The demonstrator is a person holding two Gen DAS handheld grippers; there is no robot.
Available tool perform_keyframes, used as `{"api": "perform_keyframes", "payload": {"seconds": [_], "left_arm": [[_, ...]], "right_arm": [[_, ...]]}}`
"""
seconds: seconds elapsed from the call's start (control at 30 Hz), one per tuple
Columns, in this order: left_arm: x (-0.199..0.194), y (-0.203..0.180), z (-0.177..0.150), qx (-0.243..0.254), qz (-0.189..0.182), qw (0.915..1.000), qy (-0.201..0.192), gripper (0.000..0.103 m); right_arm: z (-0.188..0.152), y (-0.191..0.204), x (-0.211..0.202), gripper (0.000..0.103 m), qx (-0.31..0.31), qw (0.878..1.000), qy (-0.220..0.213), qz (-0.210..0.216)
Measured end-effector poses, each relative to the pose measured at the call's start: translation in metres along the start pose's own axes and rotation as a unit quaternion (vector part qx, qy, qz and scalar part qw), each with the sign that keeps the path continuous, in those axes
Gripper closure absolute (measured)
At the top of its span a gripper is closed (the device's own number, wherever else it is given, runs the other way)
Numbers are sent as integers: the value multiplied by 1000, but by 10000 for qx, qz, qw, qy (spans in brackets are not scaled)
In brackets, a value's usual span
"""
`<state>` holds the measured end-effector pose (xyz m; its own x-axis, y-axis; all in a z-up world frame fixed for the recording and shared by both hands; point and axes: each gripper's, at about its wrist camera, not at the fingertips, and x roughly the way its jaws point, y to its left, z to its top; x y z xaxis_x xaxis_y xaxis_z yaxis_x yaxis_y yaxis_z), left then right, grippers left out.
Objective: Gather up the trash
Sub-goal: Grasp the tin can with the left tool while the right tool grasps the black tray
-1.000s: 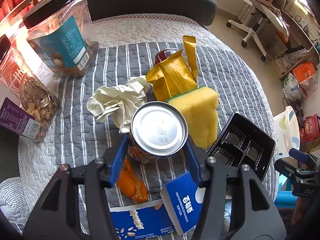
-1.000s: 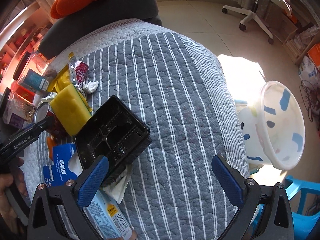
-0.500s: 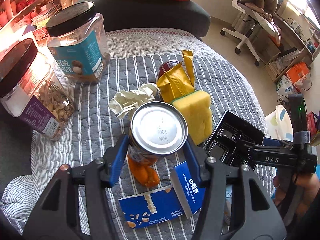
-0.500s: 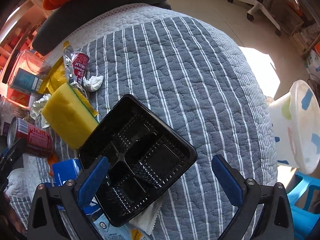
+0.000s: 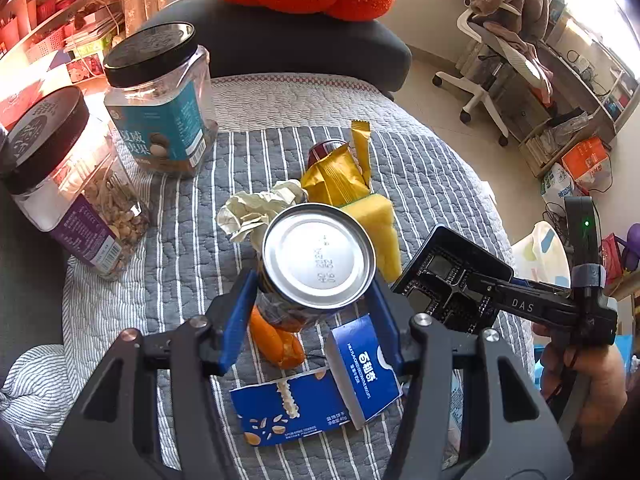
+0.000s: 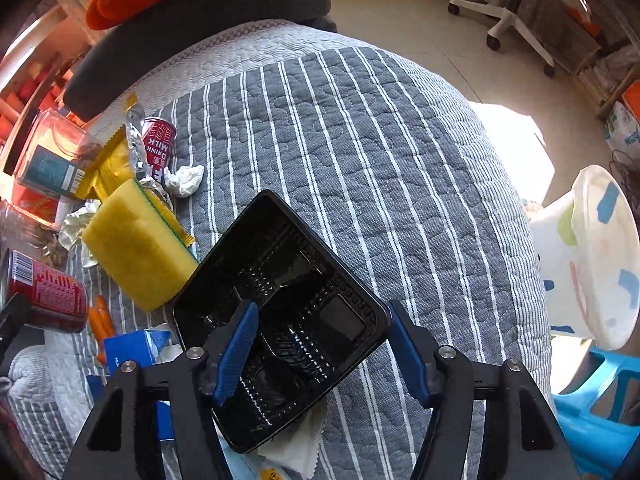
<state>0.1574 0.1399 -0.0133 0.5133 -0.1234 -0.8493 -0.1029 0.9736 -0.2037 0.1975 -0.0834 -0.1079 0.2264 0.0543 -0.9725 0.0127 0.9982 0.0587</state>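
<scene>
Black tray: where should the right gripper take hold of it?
Take the black tray by its near right rim, coming from the near corner, one of the fingers inside and one outside. The thin raised wall suits a pinch, and that corner is tilted up off the quilt.

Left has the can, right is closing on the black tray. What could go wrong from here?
1. The right gripper straddles one corner of the black tray; one finger sits inside it, so it may tilt or slip when lifted.
2. A white wrapper lies under the tray and might drag along.
3. The left gripper holds the can by its sides; a swing might loosen it.
</scene>
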Motion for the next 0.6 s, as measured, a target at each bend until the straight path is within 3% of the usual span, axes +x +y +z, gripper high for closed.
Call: {"api": "perform_keyframes", "payload": {"seconds": [0.07,0.33,0.6], "left_arm": [[-1,-7,0,47,-47,10000,-42,46],[3,-33,1,142,-133,9998,-90,46],[3,-38,0,49,-191,9998,-73,46]], "right_arm": [[-1,-9,-9,64,-10,10000,-71,33],[-9,-51,-19,65,340,9993,-32,176],[-8,-39,4,68,407,9981,184,424]]}}
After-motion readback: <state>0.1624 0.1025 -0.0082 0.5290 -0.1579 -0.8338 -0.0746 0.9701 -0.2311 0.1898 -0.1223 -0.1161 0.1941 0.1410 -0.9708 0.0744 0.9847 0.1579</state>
